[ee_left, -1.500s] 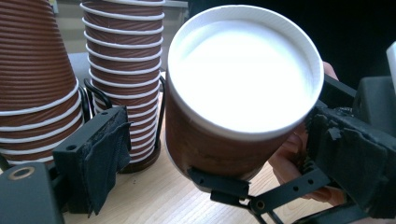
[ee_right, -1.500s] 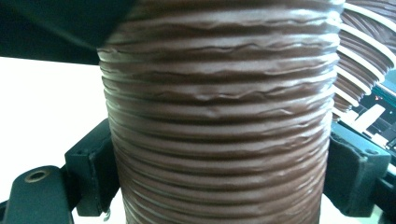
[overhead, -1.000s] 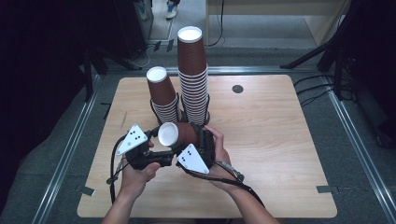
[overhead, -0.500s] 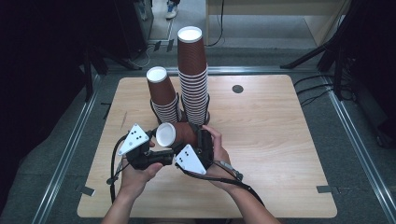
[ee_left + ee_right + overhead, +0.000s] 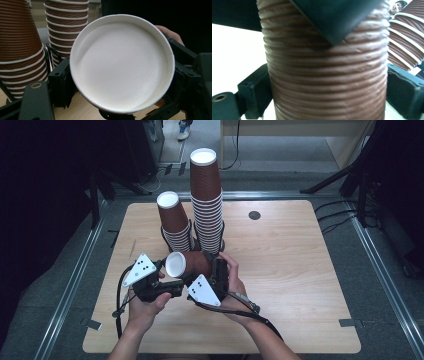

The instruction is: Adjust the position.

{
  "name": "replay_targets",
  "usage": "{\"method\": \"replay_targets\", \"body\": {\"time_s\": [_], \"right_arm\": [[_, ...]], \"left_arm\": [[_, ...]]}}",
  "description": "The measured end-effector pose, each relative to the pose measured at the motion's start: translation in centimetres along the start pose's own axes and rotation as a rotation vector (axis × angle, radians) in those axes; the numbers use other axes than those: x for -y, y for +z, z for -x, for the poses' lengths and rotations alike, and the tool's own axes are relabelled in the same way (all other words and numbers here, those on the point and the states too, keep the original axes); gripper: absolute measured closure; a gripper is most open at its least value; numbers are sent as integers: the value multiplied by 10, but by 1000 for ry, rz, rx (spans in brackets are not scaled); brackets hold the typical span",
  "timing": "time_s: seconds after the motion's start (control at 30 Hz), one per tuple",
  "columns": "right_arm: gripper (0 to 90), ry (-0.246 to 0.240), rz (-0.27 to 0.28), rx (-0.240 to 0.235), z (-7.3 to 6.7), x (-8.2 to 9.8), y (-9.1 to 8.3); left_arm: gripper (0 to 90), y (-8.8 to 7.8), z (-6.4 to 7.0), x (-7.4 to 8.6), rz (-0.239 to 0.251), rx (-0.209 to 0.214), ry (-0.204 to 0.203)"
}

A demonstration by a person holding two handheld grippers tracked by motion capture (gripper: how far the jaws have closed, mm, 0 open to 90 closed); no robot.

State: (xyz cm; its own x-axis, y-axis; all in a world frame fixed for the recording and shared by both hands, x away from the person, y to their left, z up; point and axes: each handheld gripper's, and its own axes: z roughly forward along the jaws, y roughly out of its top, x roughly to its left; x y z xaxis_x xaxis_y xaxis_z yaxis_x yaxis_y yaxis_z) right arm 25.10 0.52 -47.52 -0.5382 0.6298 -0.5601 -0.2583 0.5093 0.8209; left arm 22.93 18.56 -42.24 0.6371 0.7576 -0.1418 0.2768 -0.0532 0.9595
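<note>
Stacks (image 5: 197, 215) stand just behind held cup (image 5: 187, 263).

On the table (image 5: 300, 285), two stacks of cups stand side by side toward the far edge: the shorter stack (image 5: 172, 222) on the left, the taller stack (image 5: 207, 202) touching it on the right. Just in front of them a single cup (image 5: 189, 264) lies on its side, mouth toward the left (off the tabletop, between the two tools). The left gripper (image 5: 167, 287) sits left of it, the right gripper (image 5: 212, 270) on its right.
</note>
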Motion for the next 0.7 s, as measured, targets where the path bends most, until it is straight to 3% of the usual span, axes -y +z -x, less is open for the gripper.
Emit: {"method": "replay_targets", "body": {"time_s": [0.4, 0.67, 0.7], "right_arm": [[23, -18, -17, -3, 7, 6, -8], [35, 57, -34, -2, 17, 17, -16], [43, 99, -36, -7, 20, 19, -19]], "left_arm": [[223, -8, -8, -4, 44, -16, -17], [224, -12, -11, -7, 64, -39, -15], [225, -12, -12, -7, 64, -40, -13]]}}
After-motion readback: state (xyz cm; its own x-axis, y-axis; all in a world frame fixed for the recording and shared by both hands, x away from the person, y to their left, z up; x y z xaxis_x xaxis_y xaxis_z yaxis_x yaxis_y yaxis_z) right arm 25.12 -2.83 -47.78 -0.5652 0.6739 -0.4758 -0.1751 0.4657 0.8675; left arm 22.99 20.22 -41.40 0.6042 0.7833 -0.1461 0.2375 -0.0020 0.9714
